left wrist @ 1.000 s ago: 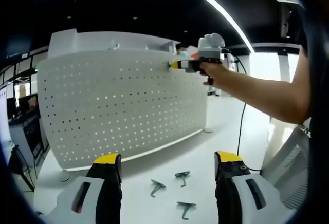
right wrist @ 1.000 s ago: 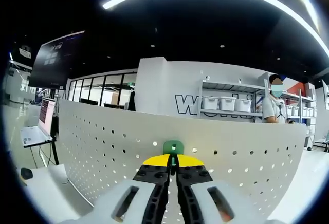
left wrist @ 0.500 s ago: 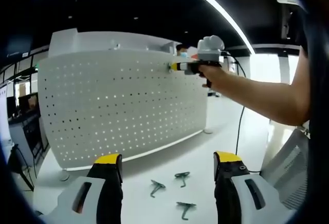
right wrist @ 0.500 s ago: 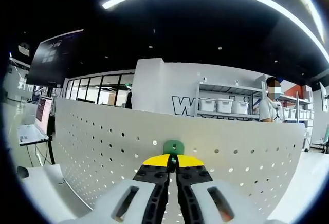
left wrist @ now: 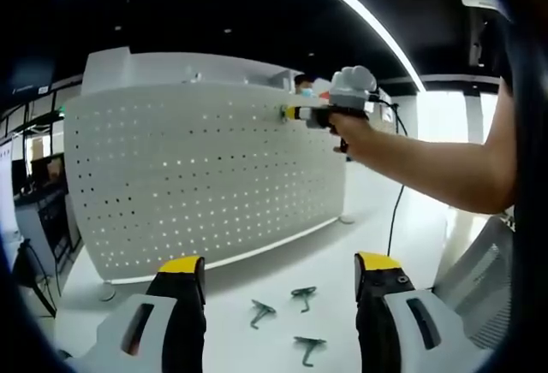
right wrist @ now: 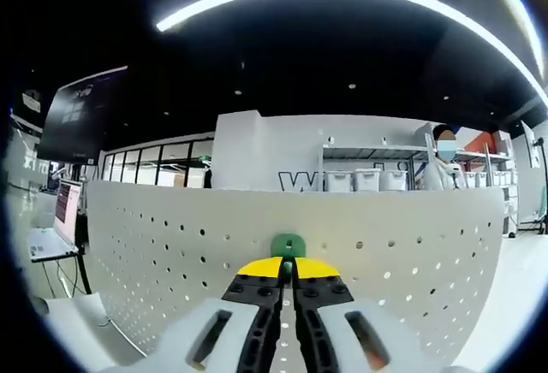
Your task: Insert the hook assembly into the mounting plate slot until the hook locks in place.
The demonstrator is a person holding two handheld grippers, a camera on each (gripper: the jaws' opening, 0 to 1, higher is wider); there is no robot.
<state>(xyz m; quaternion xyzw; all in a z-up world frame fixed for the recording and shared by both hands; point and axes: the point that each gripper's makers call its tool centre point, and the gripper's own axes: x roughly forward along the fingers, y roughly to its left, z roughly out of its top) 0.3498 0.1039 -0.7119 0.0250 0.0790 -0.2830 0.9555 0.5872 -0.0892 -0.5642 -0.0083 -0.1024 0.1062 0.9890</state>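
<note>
A white perforated mounting plate (left wrist: pixel 205 176) stands upright on the table. My right gripper (left wrist: pixel 289 113), held by a person's hand, presses a green hook against the plate's upper right part. In the right gripper view the green hook (right wrist: pixel 288 245) sits flat on the plate (right wrist: pixel 411 262) just beyond the tips, with my right gripper (right wrist: pixel 288 263) shut on its stem. My left gripper (left wrist: pixel 278 263) stands open low over the table, nothing between its yellow-tipped jaws. Three loose green hooks (left wrist: pixel 301 293) lie on the table between them.
The plate rests on small round feet (left wrist: pixel 106 293) on a white table (left wrist: pixel 342 253). A black cable (left wrist: pixel 396 219) hangs from the right gripper. A person's arm (left wrist: pixel 437 163) crosses the right side. Shelving with bins (right wrist: pixel 368 180) and a person stand behind the plate.
The right gripper view has tilted slightly, so the plate's top edge sits lower and flatter. The hook stays against the plate. My left gripper has not moved.
</note>
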